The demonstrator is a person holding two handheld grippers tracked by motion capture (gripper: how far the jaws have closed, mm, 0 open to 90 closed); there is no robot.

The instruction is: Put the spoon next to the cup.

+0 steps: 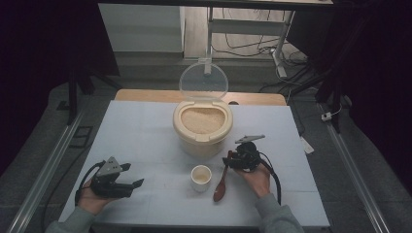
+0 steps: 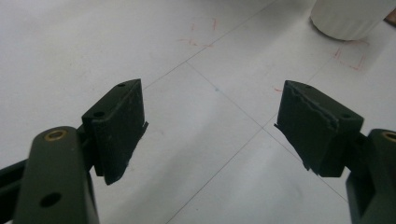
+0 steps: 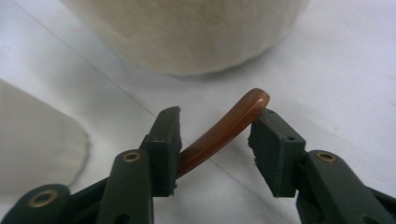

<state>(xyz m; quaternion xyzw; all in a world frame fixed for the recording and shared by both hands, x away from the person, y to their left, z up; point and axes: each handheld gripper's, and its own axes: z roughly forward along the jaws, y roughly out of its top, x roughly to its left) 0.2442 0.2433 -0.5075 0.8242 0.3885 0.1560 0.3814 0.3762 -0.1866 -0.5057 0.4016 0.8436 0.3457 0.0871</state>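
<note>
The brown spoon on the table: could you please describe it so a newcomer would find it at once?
Start at the cream rice bin mid-table. In front stands a small white cup; the spoon lies just right of it. It is the only dark brown, slender thing there, its handle between the right gripper's jaws.

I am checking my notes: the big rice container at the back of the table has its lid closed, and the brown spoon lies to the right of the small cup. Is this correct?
One detail is wrong: the rice container is open. Its clear lid stands raised behind it, and the rice inside is visible in the high view. The rest holds: the brown spoon lies to the right of the small cup.
</note>
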